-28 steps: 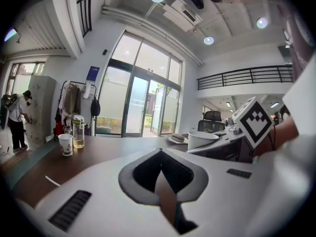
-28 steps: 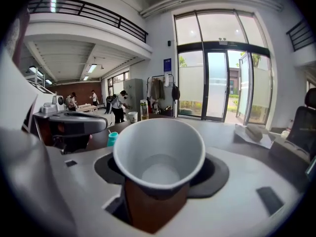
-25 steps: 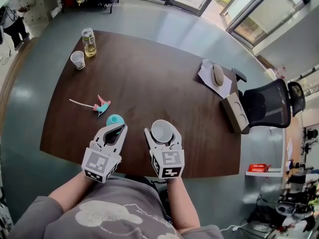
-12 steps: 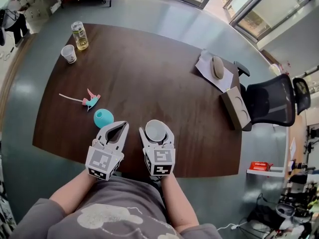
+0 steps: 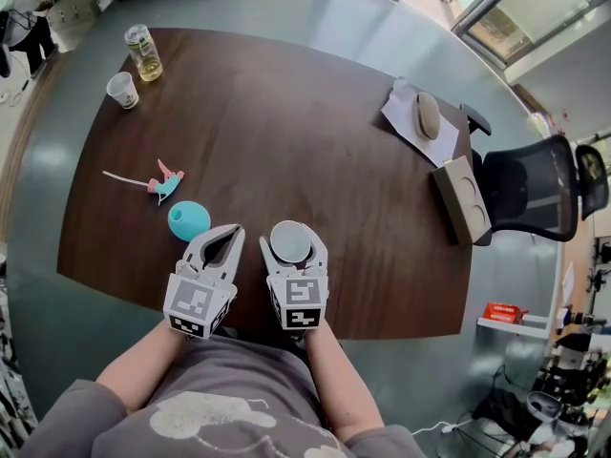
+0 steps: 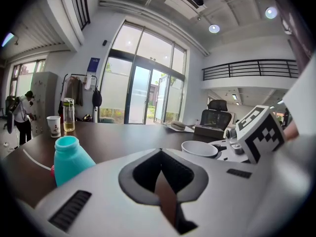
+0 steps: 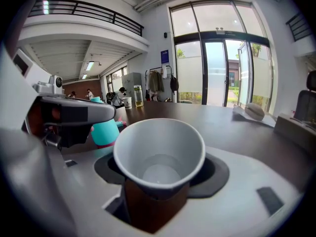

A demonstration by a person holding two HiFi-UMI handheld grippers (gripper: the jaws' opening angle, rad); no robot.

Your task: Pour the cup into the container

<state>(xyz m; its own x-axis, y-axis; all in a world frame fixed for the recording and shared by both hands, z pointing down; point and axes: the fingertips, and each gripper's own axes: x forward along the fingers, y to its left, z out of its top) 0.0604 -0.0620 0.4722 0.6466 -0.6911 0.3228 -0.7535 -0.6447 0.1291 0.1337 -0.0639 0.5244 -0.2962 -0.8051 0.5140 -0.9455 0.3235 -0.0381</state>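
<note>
the right gripper clamps the white paper cup between its jaws, which stand fairly wide around its sides. the cup is upright, mouth up, over the near edge of the dark table. the left gripper sits just beside it, jaw tips pressed together with nothing between them. the teal container stands on the table just ahead and left of the left gripper, apart from the cup, with that gripper's tips between the two.
</note>
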